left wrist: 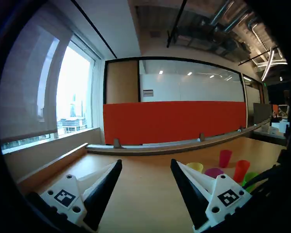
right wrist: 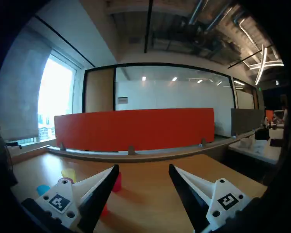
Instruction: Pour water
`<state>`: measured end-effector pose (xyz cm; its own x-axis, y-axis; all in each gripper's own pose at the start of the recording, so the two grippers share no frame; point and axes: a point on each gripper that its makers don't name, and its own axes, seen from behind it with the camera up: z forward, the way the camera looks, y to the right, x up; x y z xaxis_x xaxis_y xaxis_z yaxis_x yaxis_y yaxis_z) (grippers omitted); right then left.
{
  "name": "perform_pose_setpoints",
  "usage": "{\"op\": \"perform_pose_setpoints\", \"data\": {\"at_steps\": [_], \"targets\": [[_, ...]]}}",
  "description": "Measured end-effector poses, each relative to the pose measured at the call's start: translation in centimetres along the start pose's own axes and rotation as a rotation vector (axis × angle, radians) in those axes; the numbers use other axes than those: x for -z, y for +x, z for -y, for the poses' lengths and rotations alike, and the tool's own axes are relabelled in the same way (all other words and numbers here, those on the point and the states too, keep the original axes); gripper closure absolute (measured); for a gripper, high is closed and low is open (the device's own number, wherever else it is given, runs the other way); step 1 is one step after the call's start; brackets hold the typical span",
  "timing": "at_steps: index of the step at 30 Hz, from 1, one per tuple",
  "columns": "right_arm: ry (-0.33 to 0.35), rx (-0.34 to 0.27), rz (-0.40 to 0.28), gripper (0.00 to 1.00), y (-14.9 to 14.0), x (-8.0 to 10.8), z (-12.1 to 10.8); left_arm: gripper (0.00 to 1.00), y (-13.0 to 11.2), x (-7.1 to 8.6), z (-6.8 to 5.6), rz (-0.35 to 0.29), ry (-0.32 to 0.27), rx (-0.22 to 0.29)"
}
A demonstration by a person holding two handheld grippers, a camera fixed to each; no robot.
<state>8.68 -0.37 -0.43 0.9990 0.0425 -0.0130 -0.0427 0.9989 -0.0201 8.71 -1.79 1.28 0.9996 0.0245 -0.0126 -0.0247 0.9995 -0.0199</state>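
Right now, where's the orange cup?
Left gripper view, right side of the desk: the orange cup sits between the red cup and the green cup.

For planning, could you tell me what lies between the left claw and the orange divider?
Just bare desk, from left claw to orange divider, in the left gripper view.

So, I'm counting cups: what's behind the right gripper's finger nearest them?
A red cup peeks past the finger, mostly covered; a red sliver lower down may be another cup. Anything else there is hidden.
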Motion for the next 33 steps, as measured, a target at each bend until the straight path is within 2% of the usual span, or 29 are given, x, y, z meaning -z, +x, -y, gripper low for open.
{"op": "perform_pose_setpoints", "data": {"at_steps": [8, 14, 21, 29, 33], "targets": [[-0.032, 0.008, 0.008, 0.0, 0.2, 0.3, -1.1, 0.07, 0.4, 0.3, 0.3, -0.041, 0.028, 0.041], [-0.043, 0.028, 0.013, 0.01, 0.4, 0.2, -1.4, 0.07, -1.9, 0.6, 0.2, -0.021, 0.035, 0.072], [-0.036, 0.059, 0.011, 0.01, 0.5, -0.1, -0.4, 0.07, -4.6, 0.9, 0.0, 0.003, 0.048, 0.049], [-0.021, 0.044, 0.022, 0.0, 0.1, -0.5, 0.6, 0.08, -5.9, 1.2, -0.7, -0.004, 0.048, 0.036], [-0.02, 0.04, 0.024, 0.0, -0.2, -0.7, 0.6, 0.07, -6.3, 1.3, -0.6, -0.008, 0.059, 0.034]]}}
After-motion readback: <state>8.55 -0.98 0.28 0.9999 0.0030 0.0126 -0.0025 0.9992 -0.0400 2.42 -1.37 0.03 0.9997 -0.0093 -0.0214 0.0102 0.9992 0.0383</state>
